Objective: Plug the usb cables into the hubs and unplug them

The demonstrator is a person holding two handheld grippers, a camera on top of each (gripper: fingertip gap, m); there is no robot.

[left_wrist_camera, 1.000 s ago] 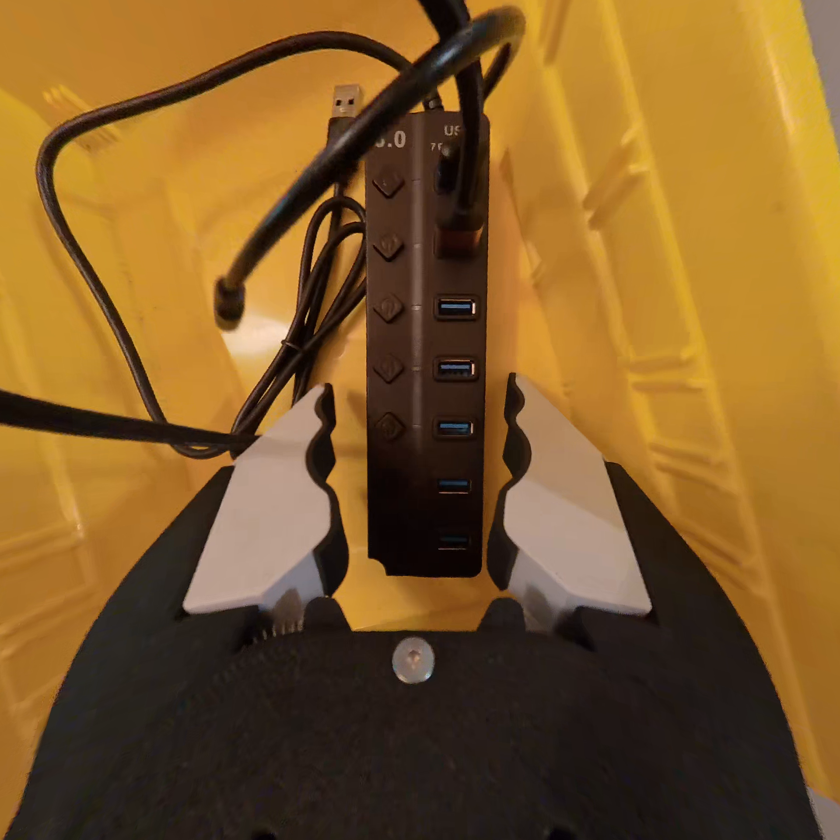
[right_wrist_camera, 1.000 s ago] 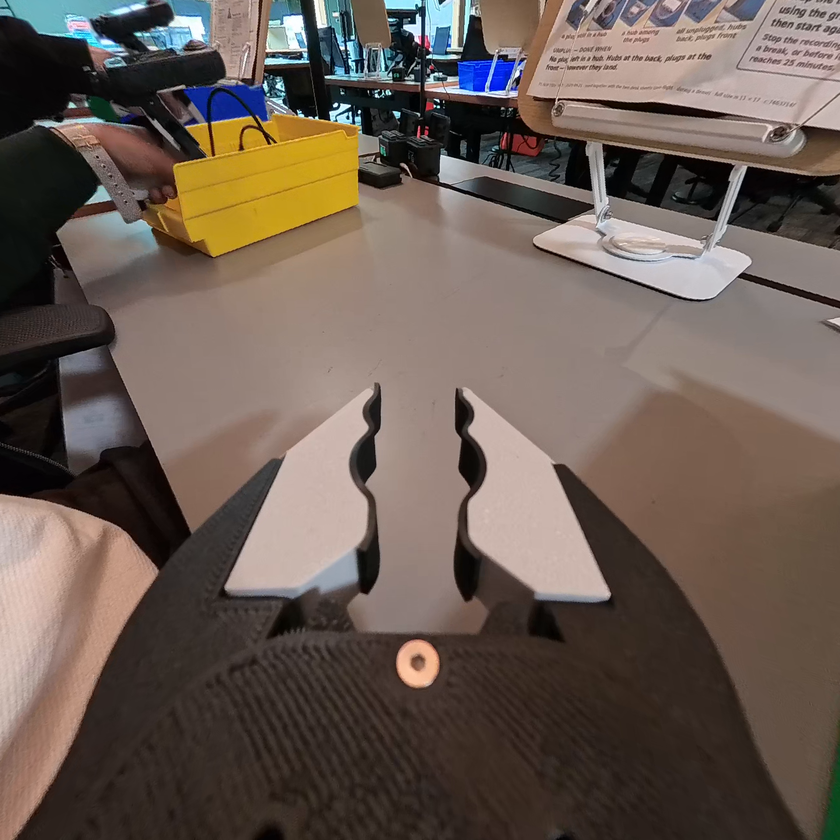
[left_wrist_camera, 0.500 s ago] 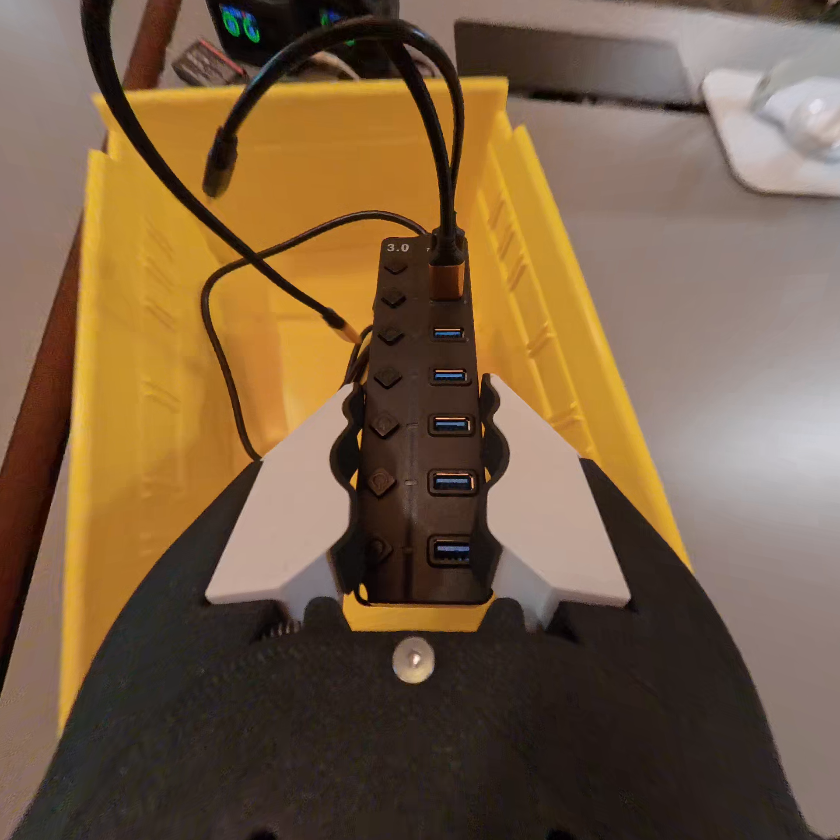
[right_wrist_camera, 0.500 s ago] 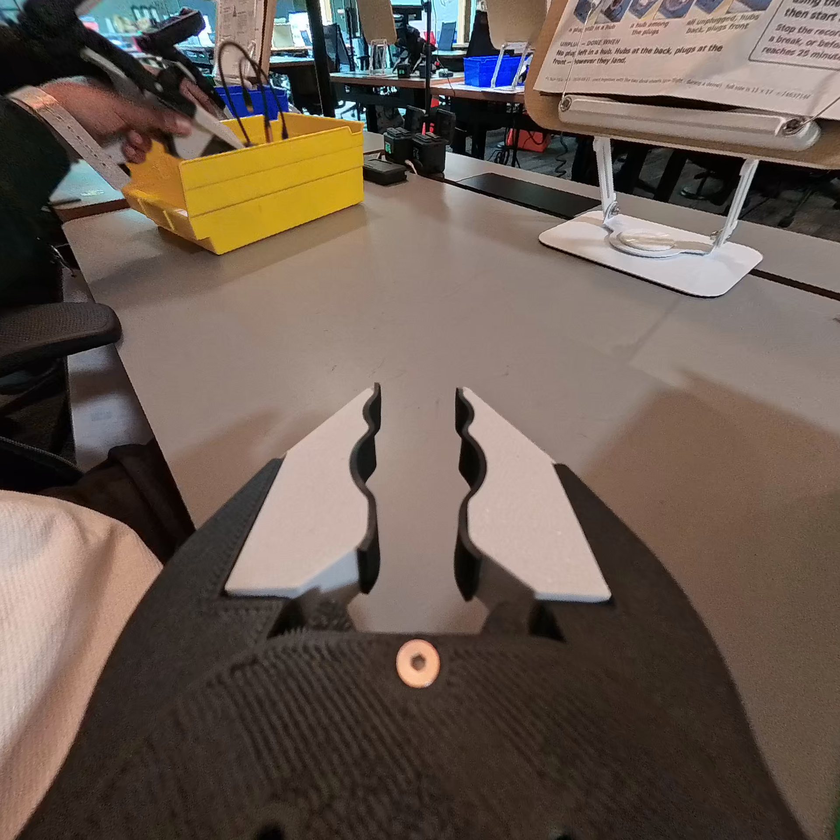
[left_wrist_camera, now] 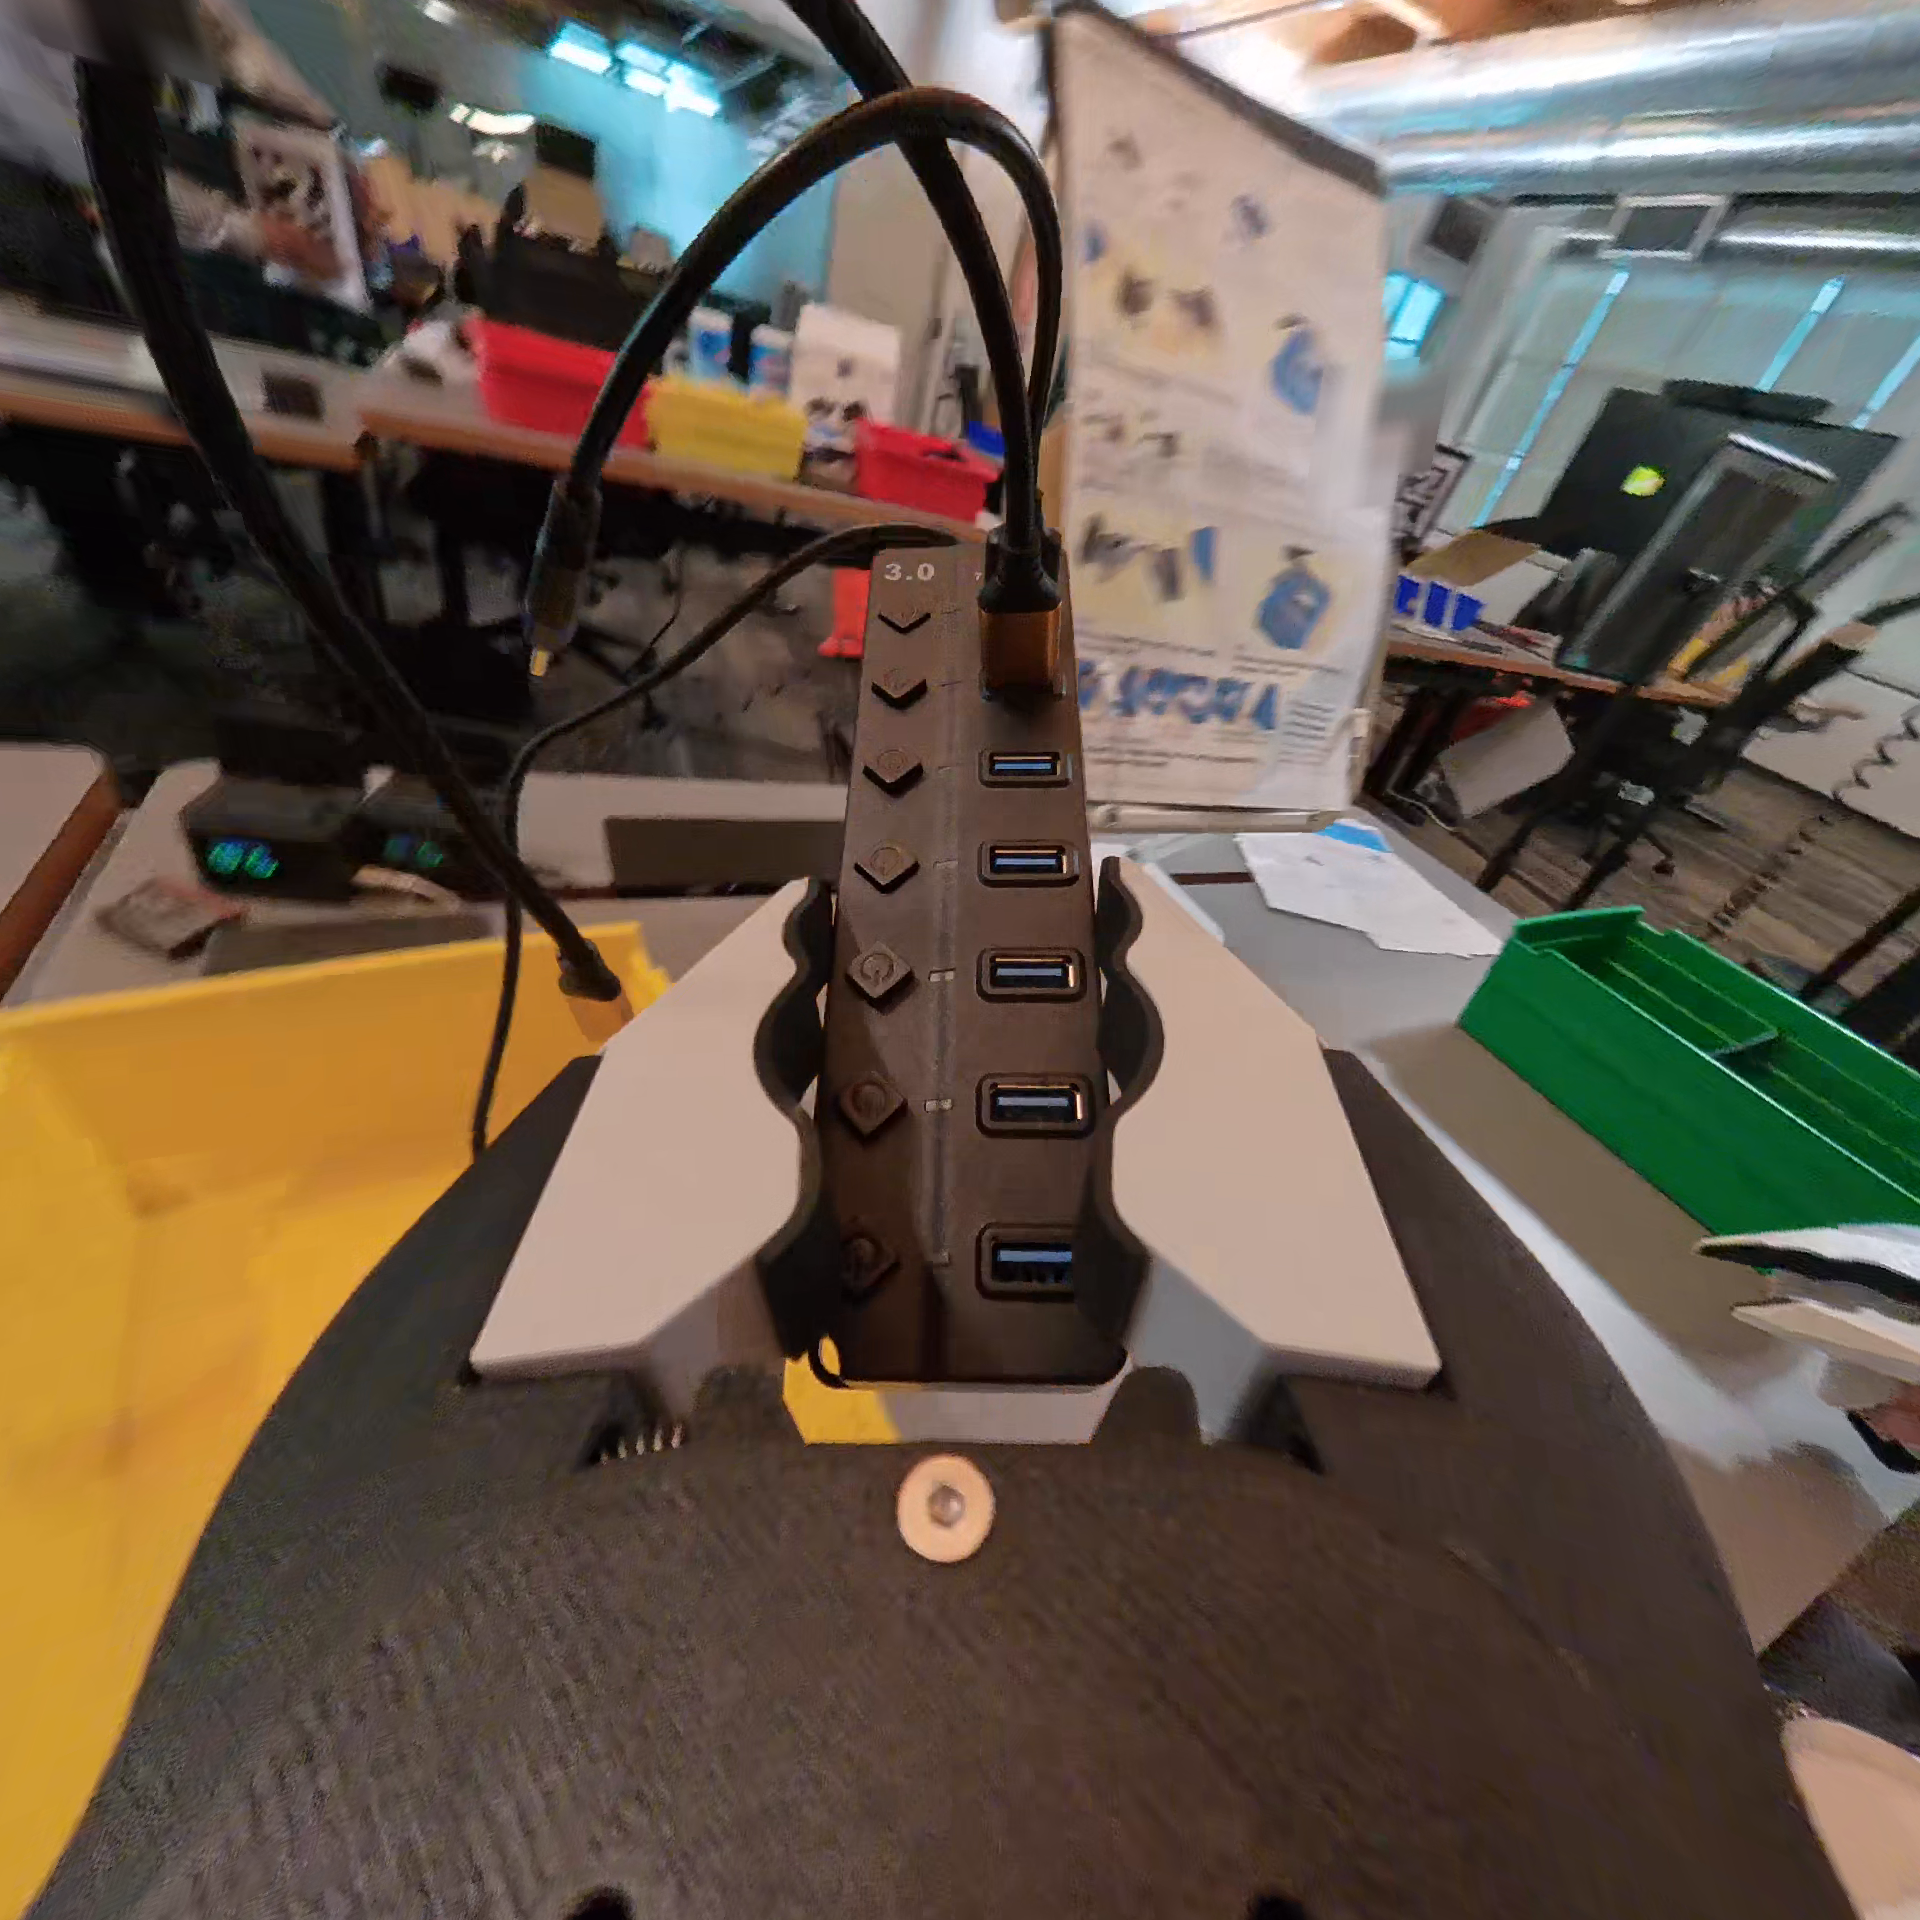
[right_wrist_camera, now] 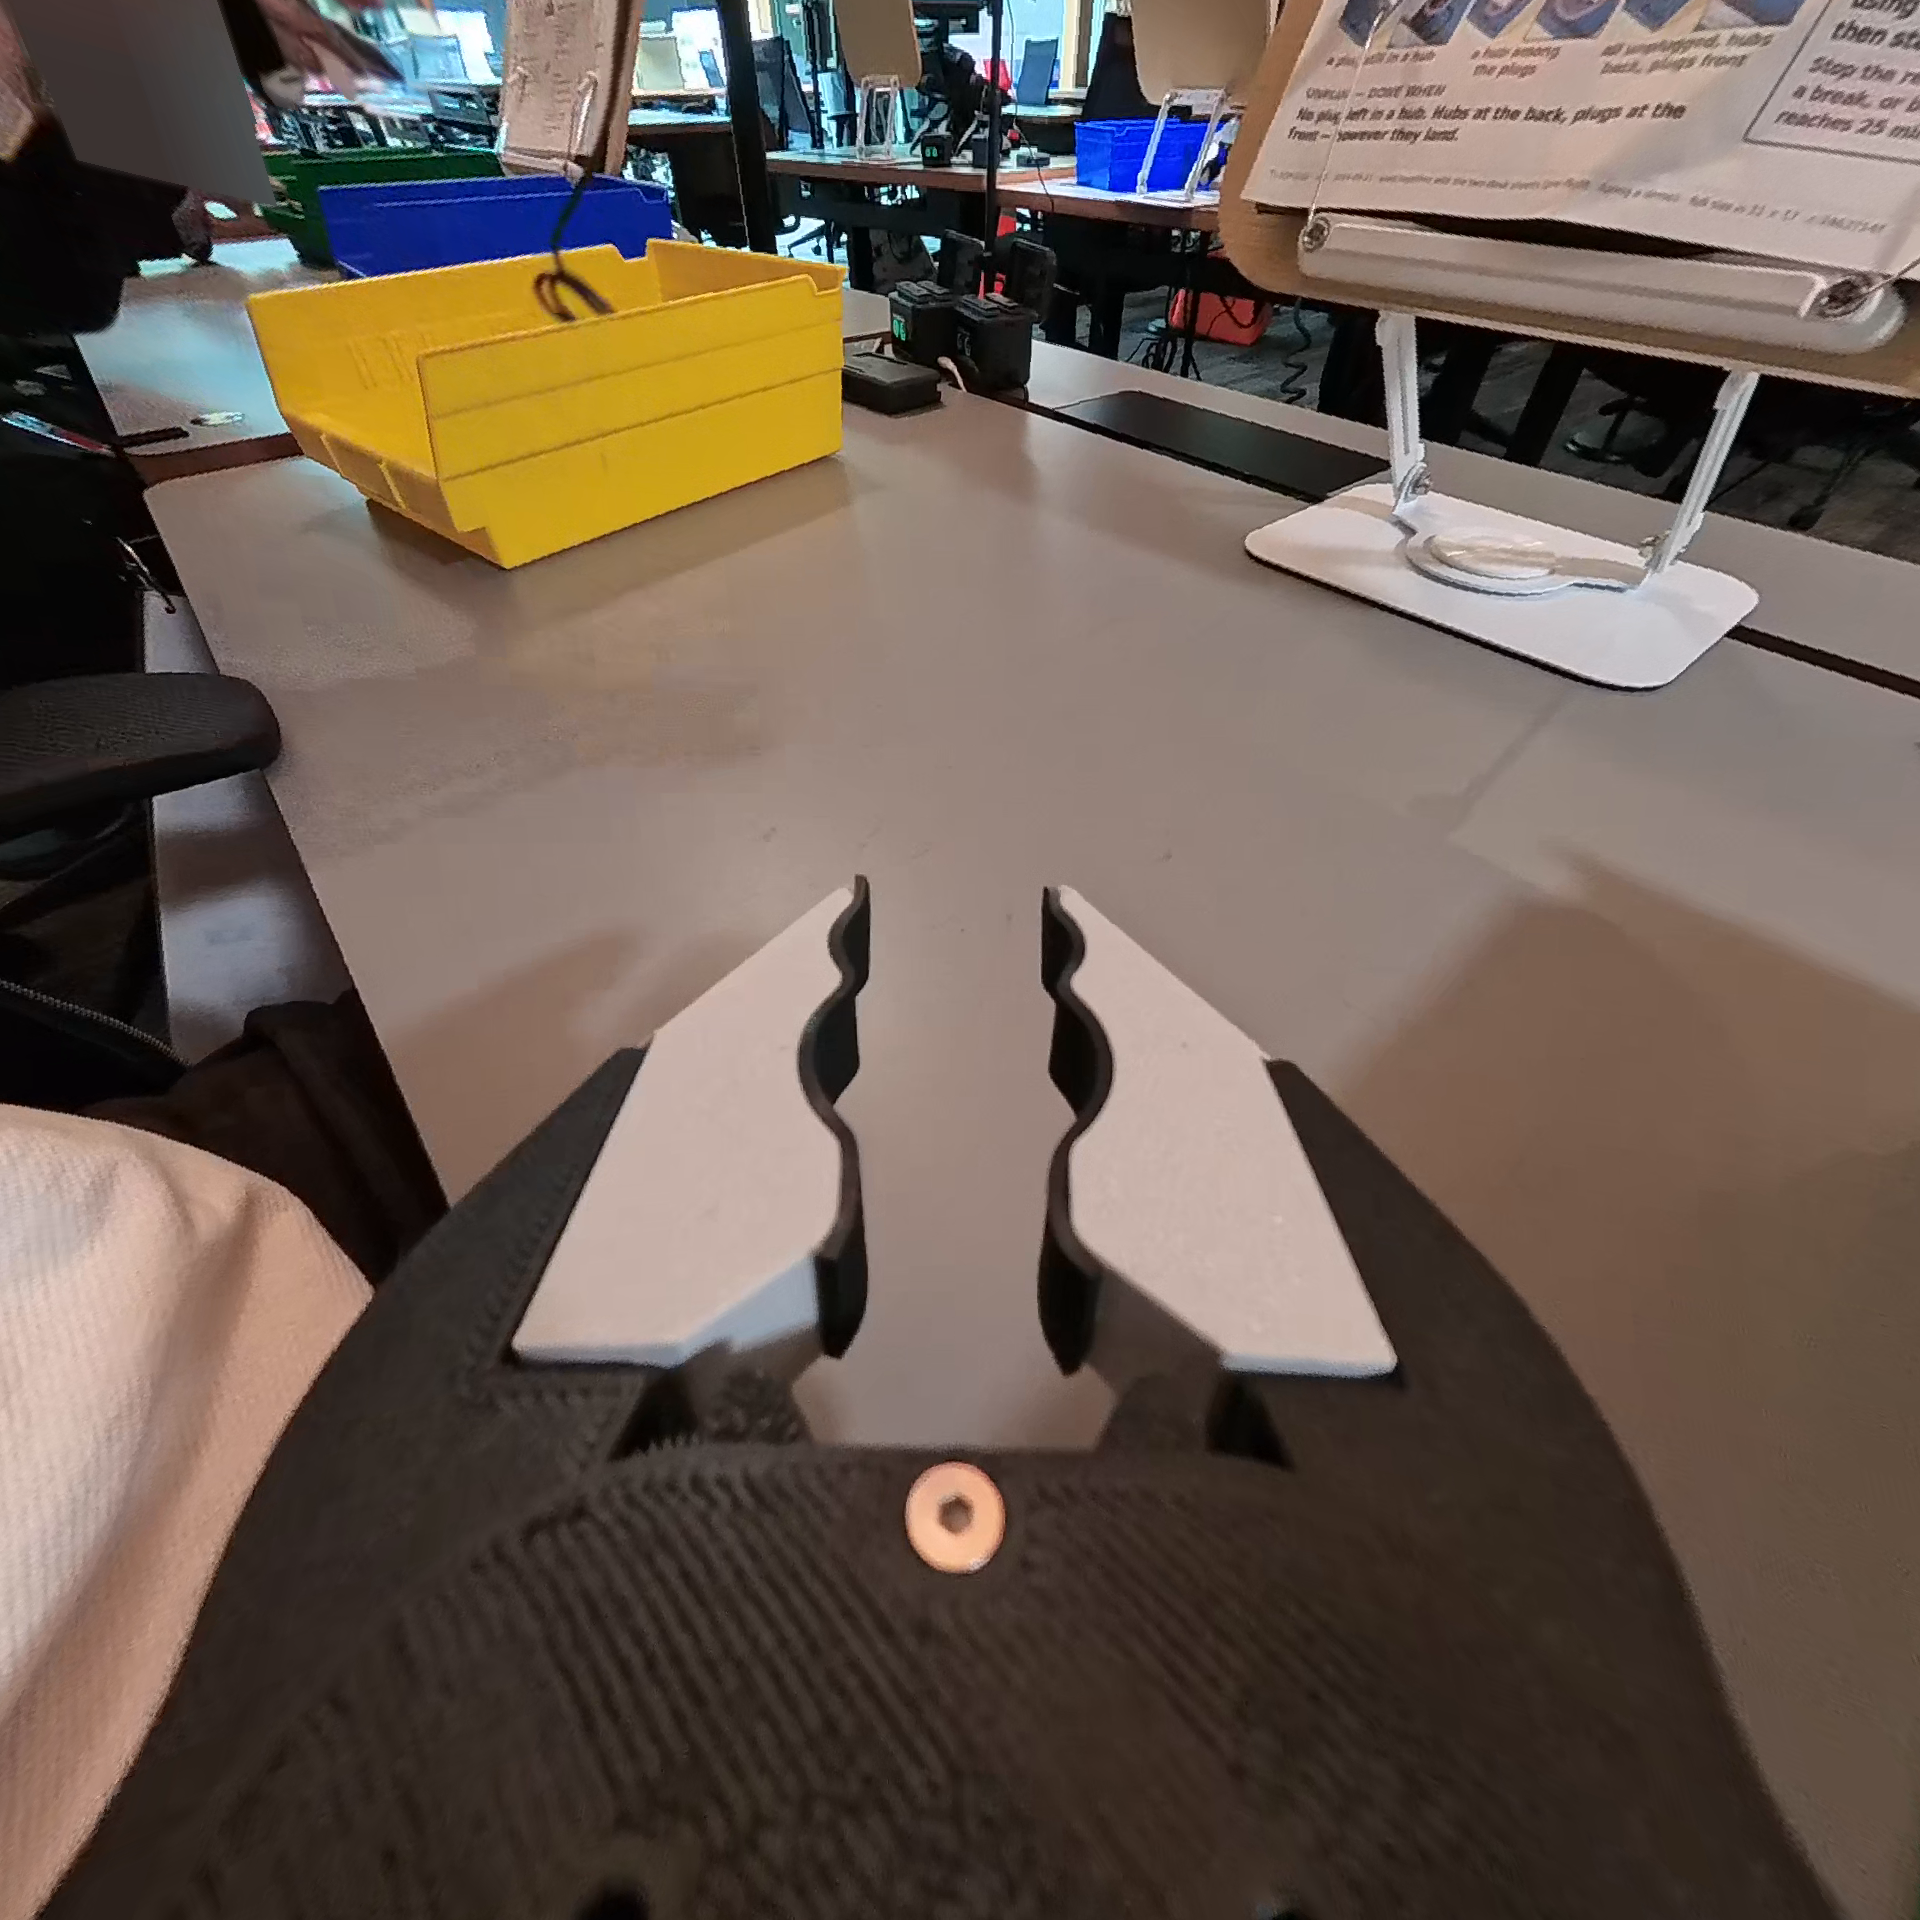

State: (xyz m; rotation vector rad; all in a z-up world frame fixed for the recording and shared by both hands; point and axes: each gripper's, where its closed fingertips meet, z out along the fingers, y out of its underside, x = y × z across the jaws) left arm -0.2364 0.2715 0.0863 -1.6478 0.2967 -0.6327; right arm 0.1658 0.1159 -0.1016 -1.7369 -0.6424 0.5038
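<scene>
One black USB hub [left_wrist_camera: 961,997], long and narrow, clamped by its two long sides between the jaws of the left gripper [left_wrist_camera: 961,1049] and held in the air above the near edge of the yellow bin [left_wrist_camera: 208,1143]. Face of hub: a column of diamond-shaped buttons [left_wrist_camera: 881,971] on the left, a column of blue-tongued ports [left_wrist_camera: 1029,975] on the right, five of them empty. One black cable with a copper-coloured plug [left_wrist_camera: 1020,639] sits in a port near the hub's far end; it arches up and over, and its free end [left_wrist_camera: 561,582] hangs in the air to the left. One thicker black cable [left_wrist_camera: 312,582] runs down from the upper left, its end near the bin's far rim. One thin black lead [left_wrist_camera: 623,707] leaves the hub's far end and drops toward the bin.

Right gripper [right_wrist_camera: 956,904]: jaws apart, nothing between them, hovering low over the grey counter [right_wrist_camera: 1039,675].

Surroundings, right wrist view: yellow bin [right_wrist_camera: 623,416] on the counter's far left, a loop of black cable [right_wrist_camera: 566,291] above its rim; blue bin [right_wrist_camera: 488,218] behind it; white stand [right_wrist_camera: 1507,592] on the far right carrying a printed sheet [right_wrist_camera: 1558,104]. Left wrist view: green tray [left_wrist_camera: 1704,1049] on the counter at right; loose papers [left_wrist_camera: 1351,888] beyond it.
</scene>
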